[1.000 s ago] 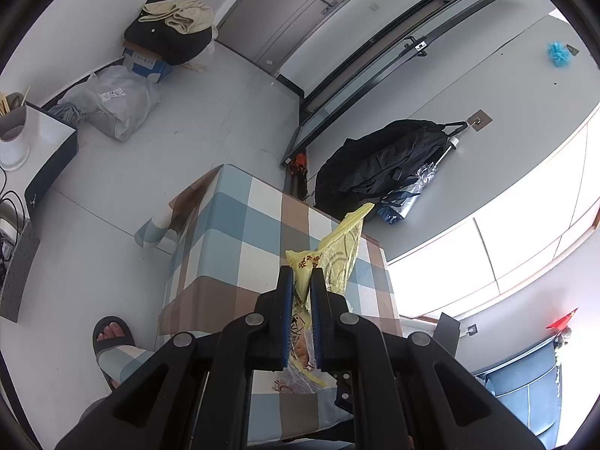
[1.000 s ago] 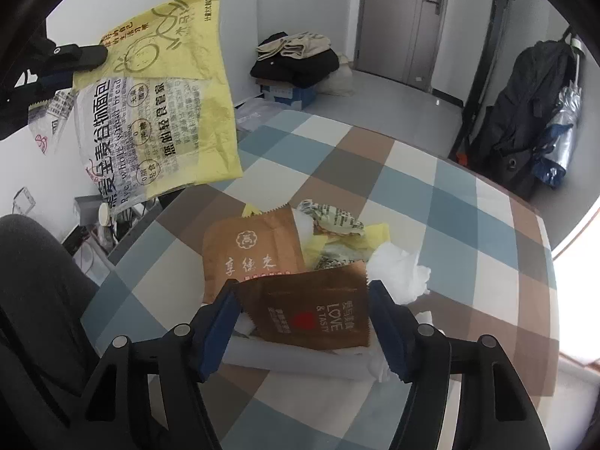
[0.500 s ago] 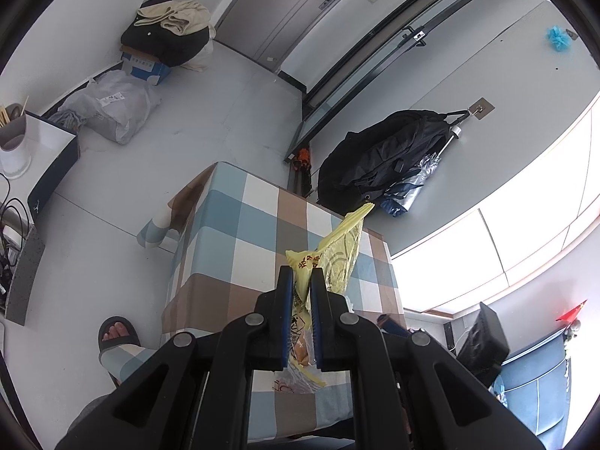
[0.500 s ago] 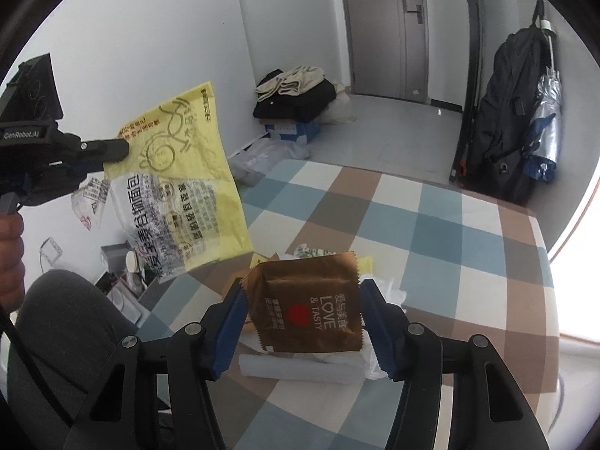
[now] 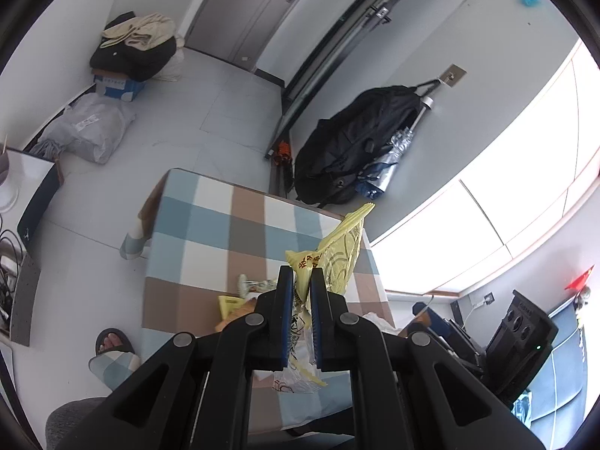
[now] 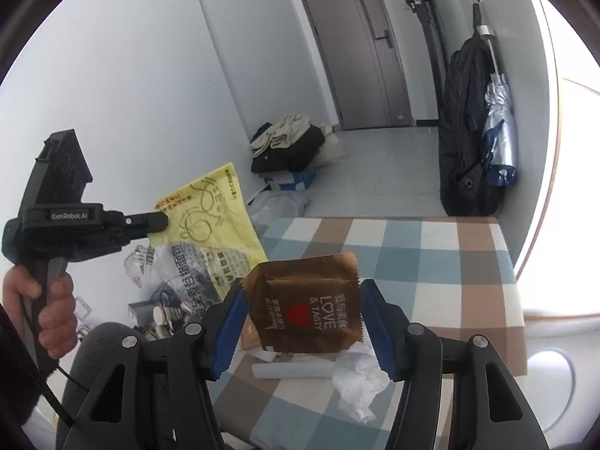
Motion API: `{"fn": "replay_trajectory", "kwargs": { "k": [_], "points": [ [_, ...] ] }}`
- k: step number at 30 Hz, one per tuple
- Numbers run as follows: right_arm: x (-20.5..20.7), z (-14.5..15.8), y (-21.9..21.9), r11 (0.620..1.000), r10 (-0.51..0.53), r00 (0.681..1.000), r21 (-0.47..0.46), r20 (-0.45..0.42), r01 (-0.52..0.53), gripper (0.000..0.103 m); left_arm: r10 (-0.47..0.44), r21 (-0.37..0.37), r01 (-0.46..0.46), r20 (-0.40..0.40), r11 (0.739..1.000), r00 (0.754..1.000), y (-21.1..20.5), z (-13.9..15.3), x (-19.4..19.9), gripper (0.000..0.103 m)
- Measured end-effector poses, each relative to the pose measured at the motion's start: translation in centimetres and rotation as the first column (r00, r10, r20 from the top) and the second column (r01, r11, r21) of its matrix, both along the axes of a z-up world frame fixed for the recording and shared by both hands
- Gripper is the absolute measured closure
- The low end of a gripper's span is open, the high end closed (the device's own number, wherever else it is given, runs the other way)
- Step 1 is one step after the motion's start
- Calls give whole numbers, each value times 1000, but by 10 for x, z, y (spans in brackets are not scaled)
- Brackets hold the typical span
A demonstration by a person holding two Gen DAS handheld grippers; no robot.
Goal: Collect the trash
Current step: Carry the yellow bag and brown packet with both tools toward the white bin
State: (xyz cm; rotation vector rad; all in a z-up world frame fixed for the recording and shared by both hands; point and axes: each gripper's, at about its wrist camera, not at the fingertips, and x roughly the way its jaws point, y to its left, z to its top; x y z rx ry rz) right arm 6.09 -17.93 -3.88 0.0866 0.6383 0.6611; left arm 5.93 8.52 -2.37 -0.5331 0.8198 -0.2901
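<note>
- Above the table with the blue, brown and white checked cloth point(image 6: 423, 247), the right gripper point(image 6: 303, 322) is holding a brown foil snack packet with a red heart point(image 6: 307, 303), its blue pads pressing on the packet's two side edges.
- Left of that table, the left gripper point(image 6: 161, 221) is pinching the top edge of a yellow and clear plastic bag with printed lettering point(image 6: 210, 217); its jaws are closed tight on the bag point(image 5: 337, 251), which is hanging free below them.
- On the checked cloth, under the held packet, a white paper roll point(image 6: 292, 369), crumpled white tissue point(image 6: 360, 378) and another brown wrapper point(image 6: 247, 337) are lying together.
- Beyond the table's far edge, a black backpack point(image 6: 465, 131) is hanging against the wall.
</note>
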Motion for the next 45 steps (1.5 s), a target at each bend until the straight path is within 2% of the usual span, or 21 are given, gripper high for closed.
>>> {"fn": "replay_trajectory", "kwargs": {
  "k": [4,8,13,15,17,19,22,26,34,39,45],
  "points": [
    [6,0,-21,999,-23,999,34,-33,24,44,-16,-4,16,1,1000,1000,-13,3,4,98],
    [27,-20,-36,996,-23,989,84,-144,35,44,-12,-9,12,-12,1000,1000,-18,0,5,98],
    [62,-61,-49,980,1,937,187,-349,68,44,-5,0,5,-34,1000,999,-24,-3,3,98],
    [75,-78,-54,962,37,901,259,-433,85,42,-6,5,6,-42,1000,999,-26,-4,2,98],
    [85,-92,-57,951,44,867,286,-497,116,42,-5,12,6,-47,1000,999,-27,-5,2,98],
    [93,-102,-53,958,37,846,261,-532,122,42,-3,11,4,-53,1000,999,-27,-6,3,98],
    [100,-111,-47,966,18,842,227,-539,124,42,-1,13,2,-61,1000,998,-26,-9,3,98],
    [112,-122,-40,980,-57,819,123,-571,153,32,2,8,-1,-73,1000,997,-23,-13,2,98],
    [116,-117,-31,997,-41,839,28,-543,67,32,13,-12,-14,-93,1000,996,-12,-21,-1,98],
    [117,-123,-26,999,-6,828,-43,-560,-22,58,13,-21,-15,-98,1000,995,-7,-24,-2,98],
    [125,-135,-25,998,13,801,-43,-598,-48,93,22,-40,-27,-113,999,993,-1,-31,-1,98]
  ]
}}
